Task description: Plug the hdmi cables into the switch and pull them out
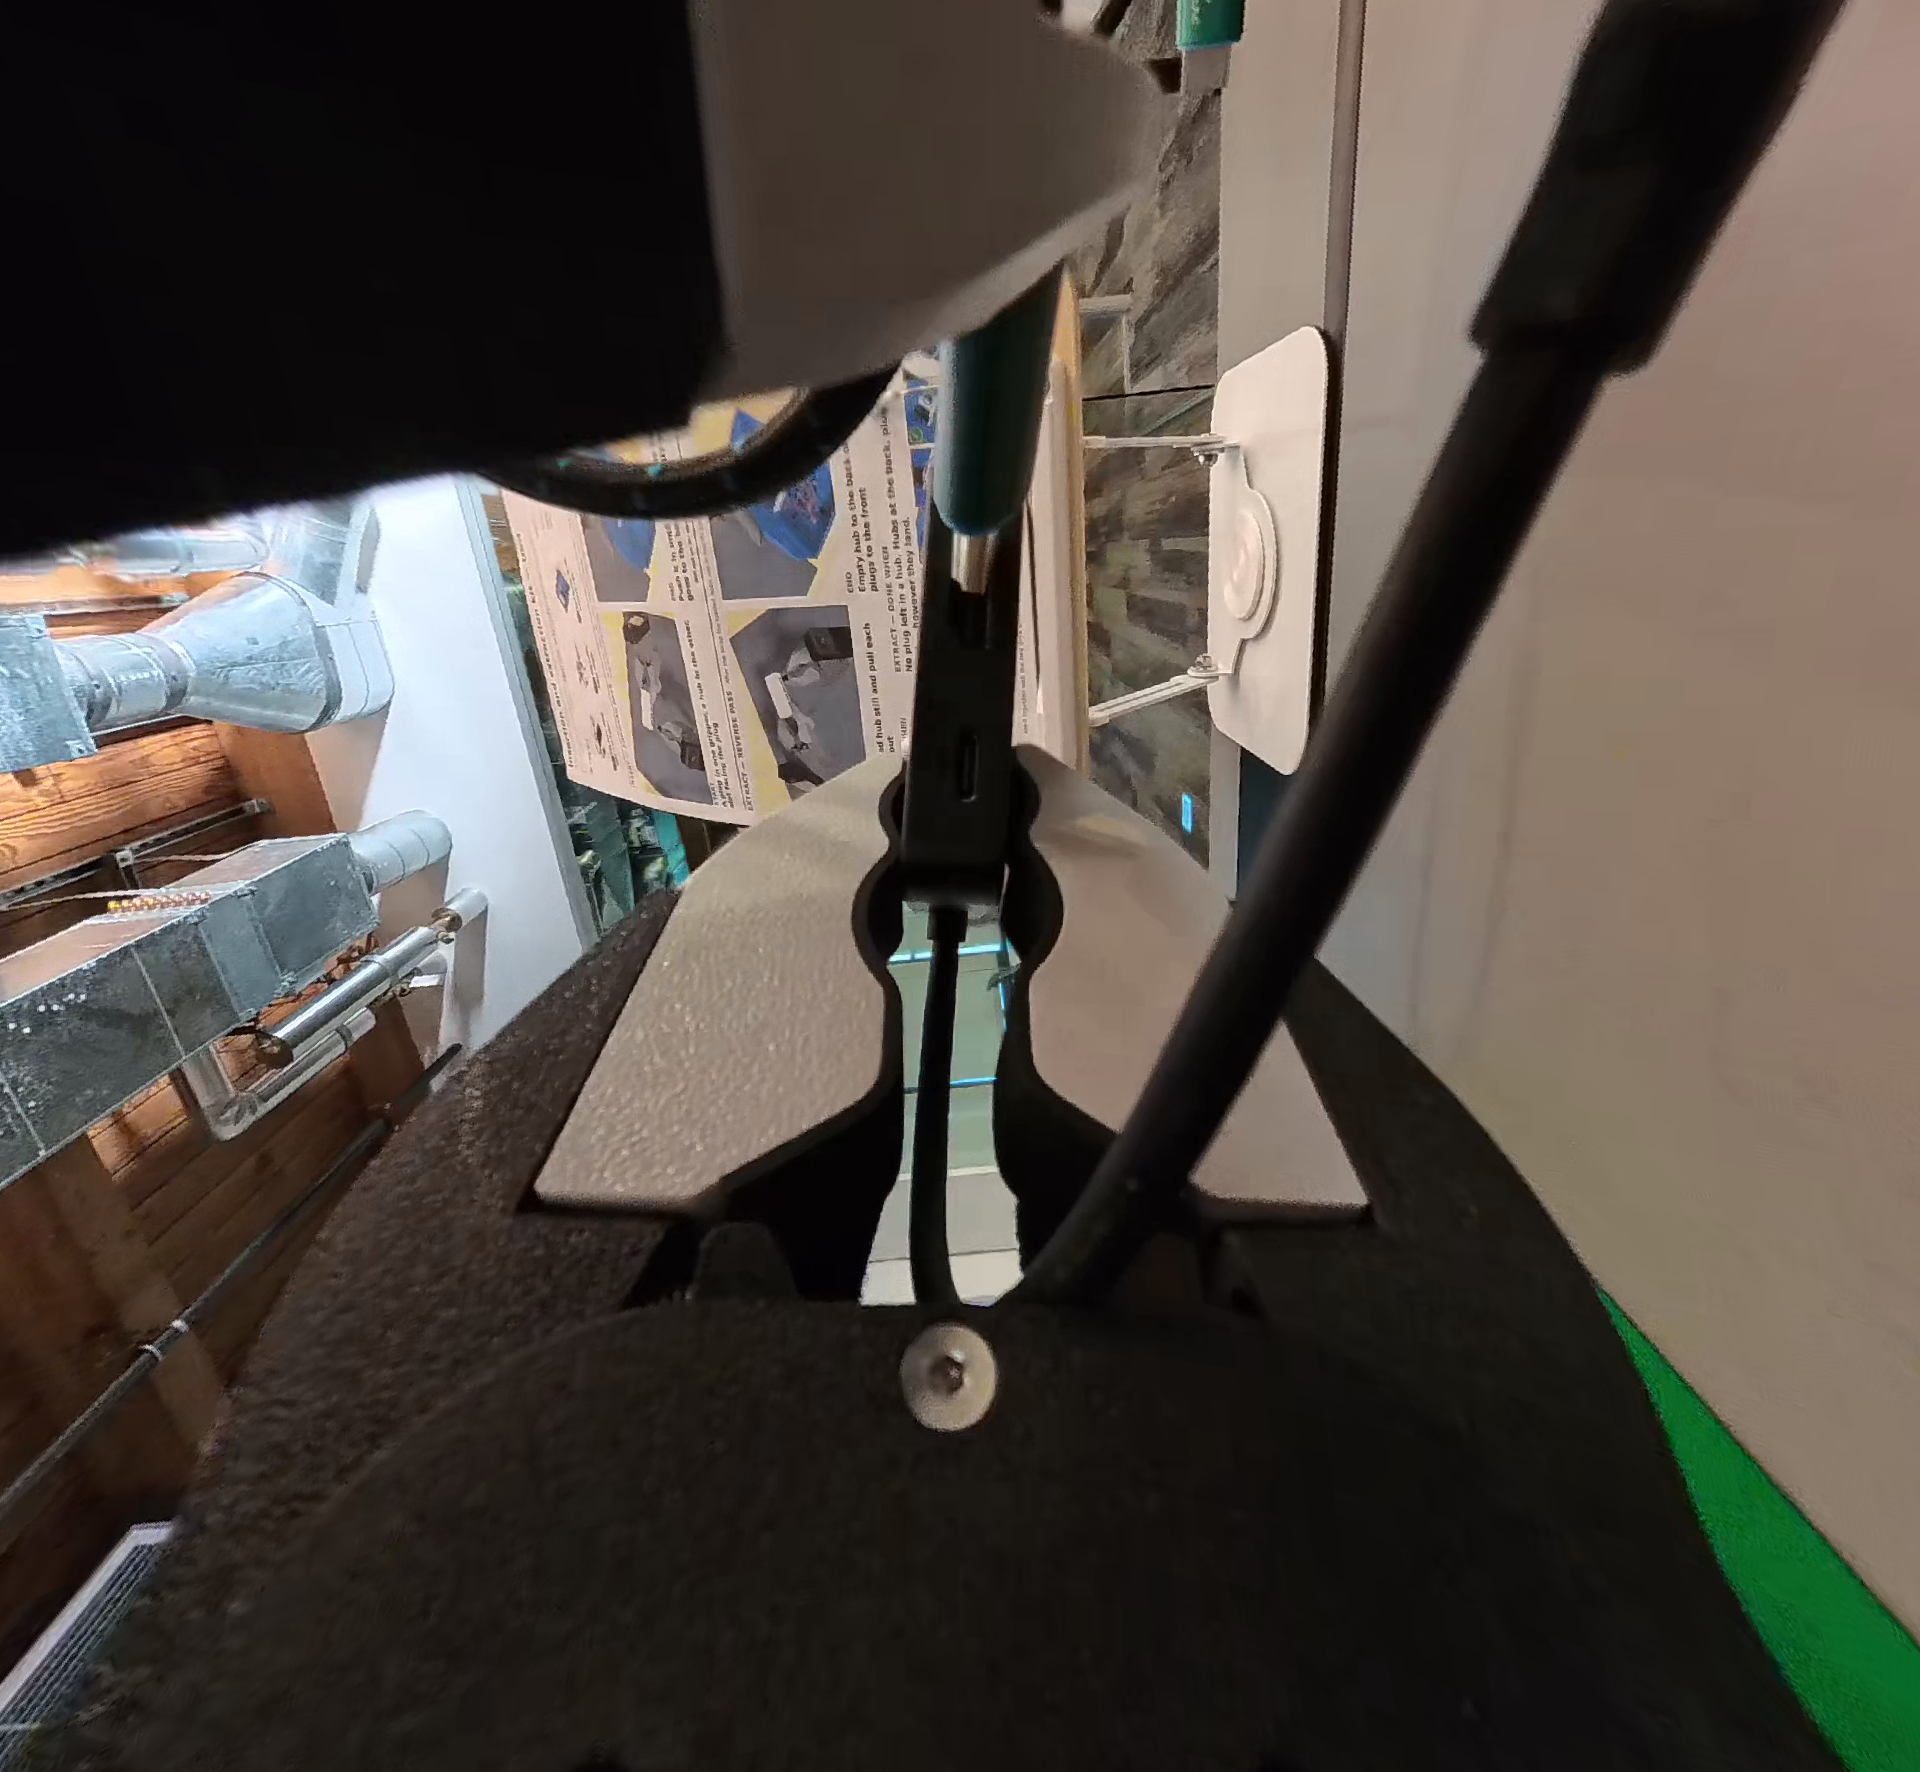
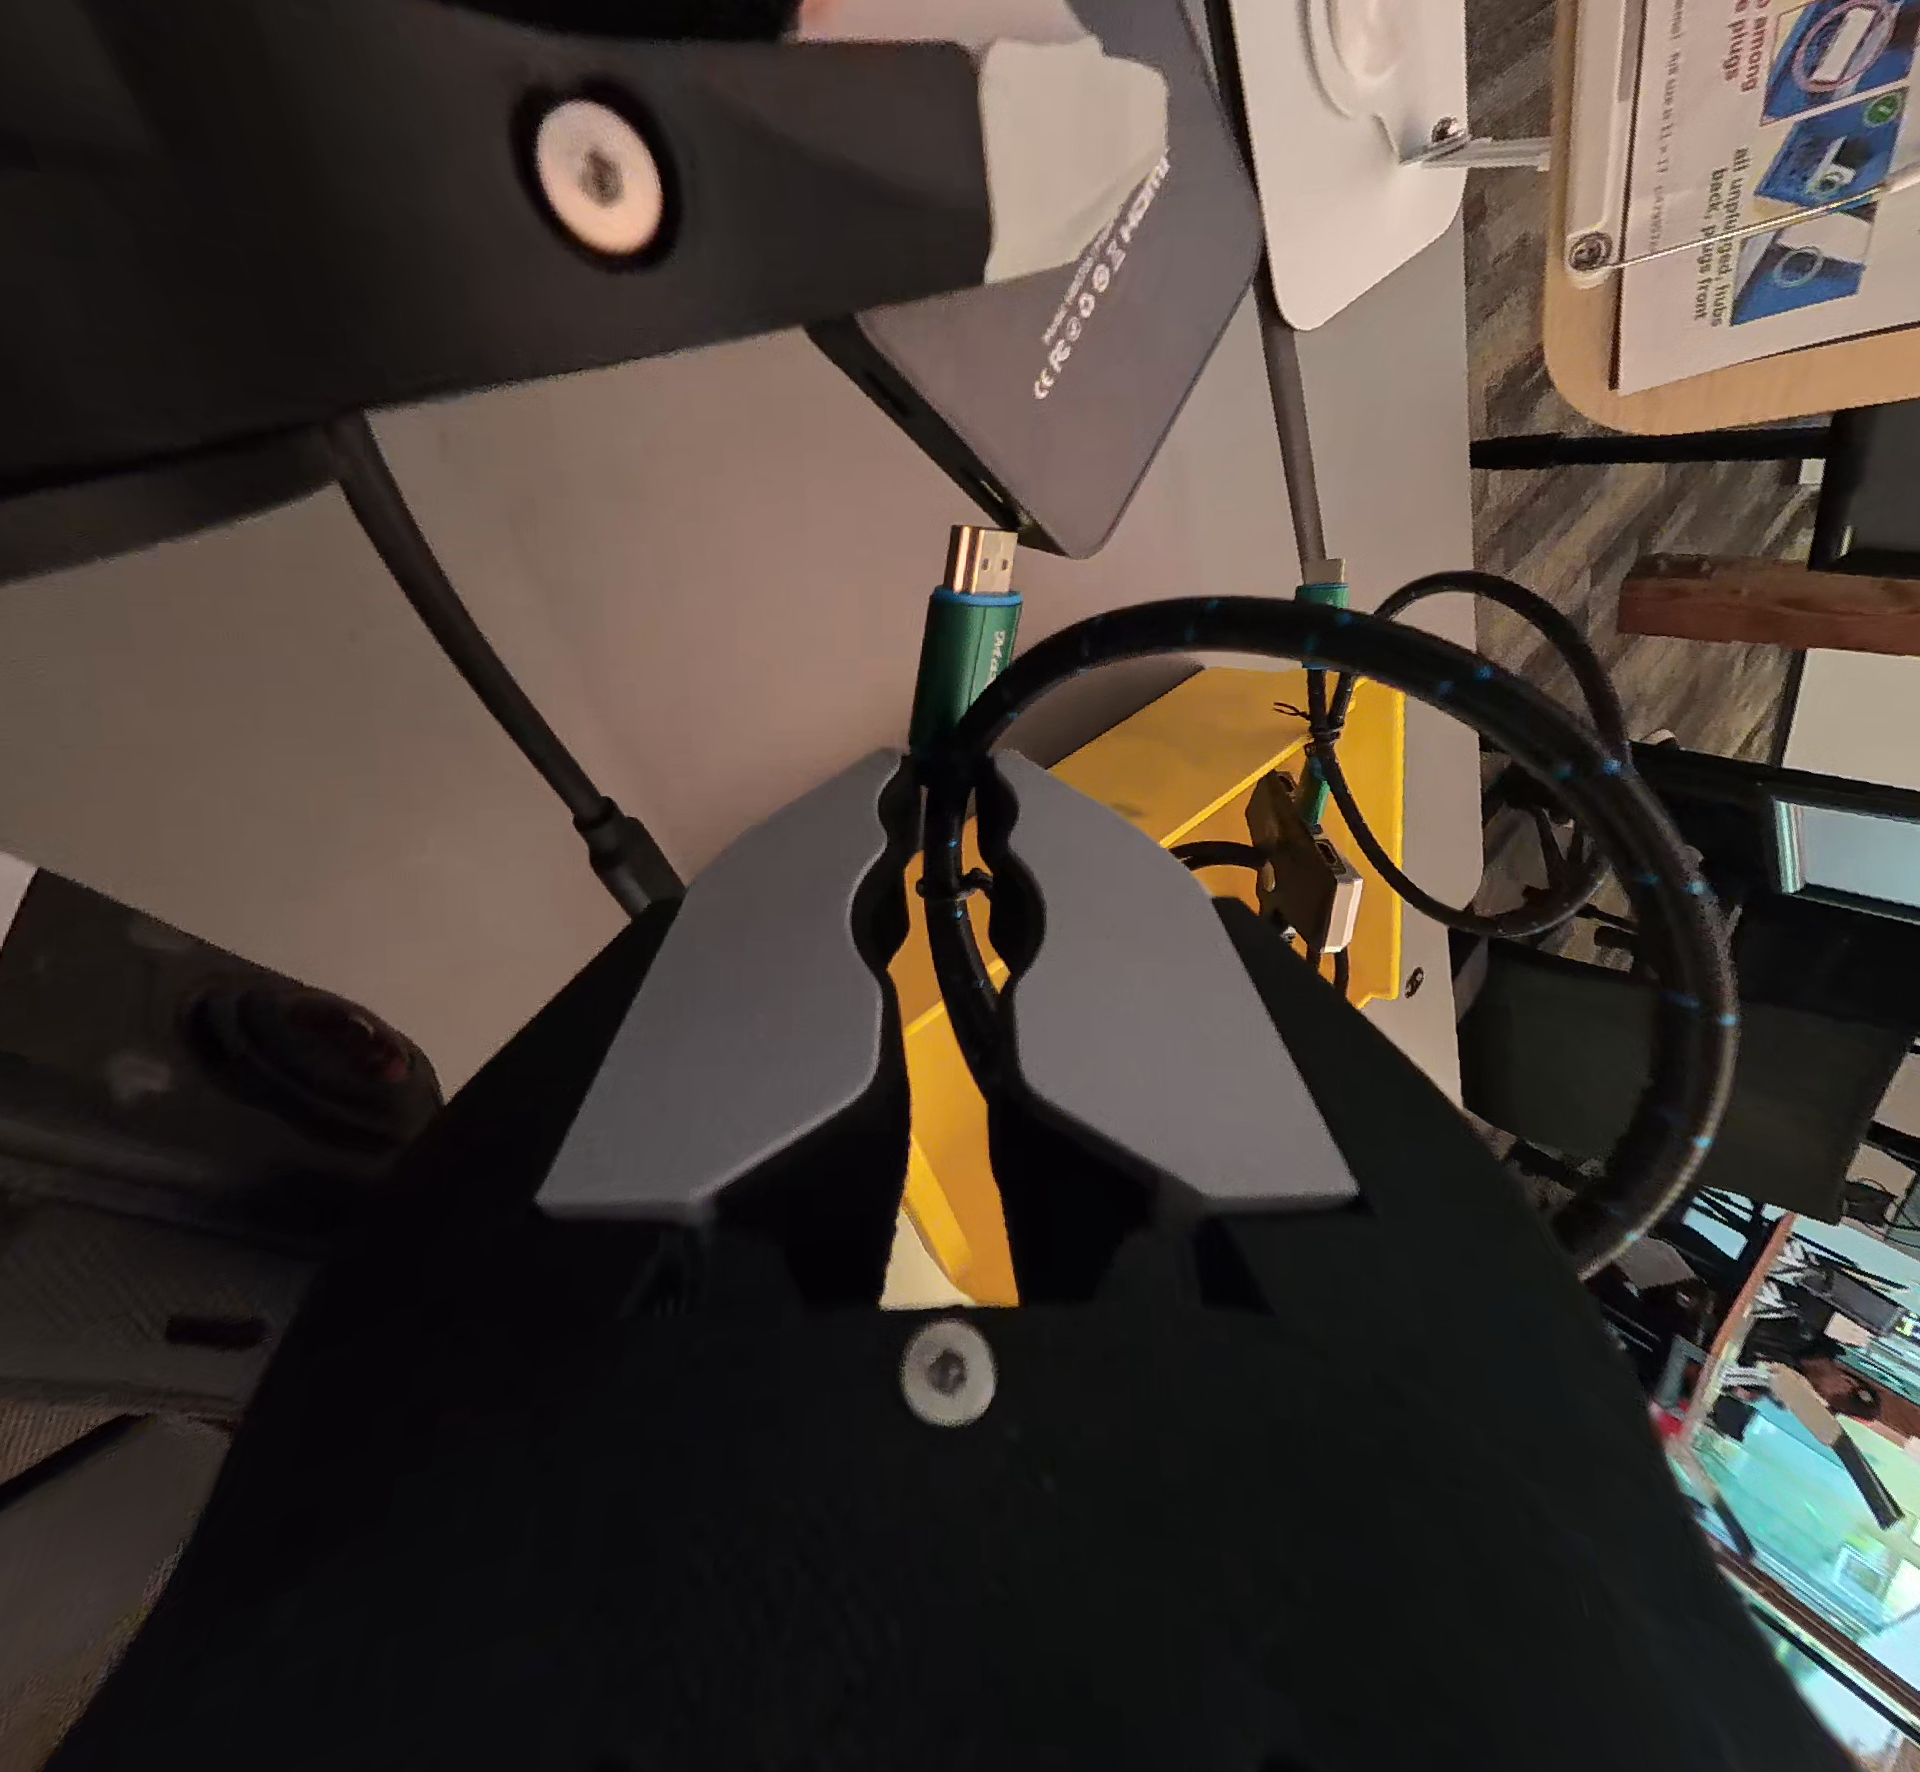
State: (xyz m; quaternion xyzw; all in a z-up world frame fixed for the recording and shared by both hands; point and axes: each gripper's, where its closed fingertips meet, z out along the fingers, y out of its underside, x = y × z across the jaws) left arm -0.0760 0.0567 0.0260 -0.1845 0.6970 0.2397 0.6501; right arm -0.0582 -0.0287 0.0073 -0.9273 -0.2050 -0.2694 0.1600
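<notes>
The left gripper (image 1: 956, 849) is squeezing the black switch (image 2: 1081, 340) steady so the right gripper (image 2: 951, 787), pinching the green plug (image 2: 961, 652), is lining it up with a port.

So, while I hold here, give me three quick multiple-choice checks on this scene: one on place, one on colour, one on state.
1. Where is the switch?
A. Clamped in the left tool
B. In the yellow bin
C. Flat on the table

2. What colour is the shell of the plug held by the right tool?
A. Red
B. Teal
C. White

3. What is the plug's state?
A. Fully seated
B. Out, with its metal tip bare
C. Dropped

Key: 1 A, the left tool's fingers grip its edge; 2 B, the shell shows teal in both views; 3 B, the whole tip shows beside the switch's corner.
</notes>
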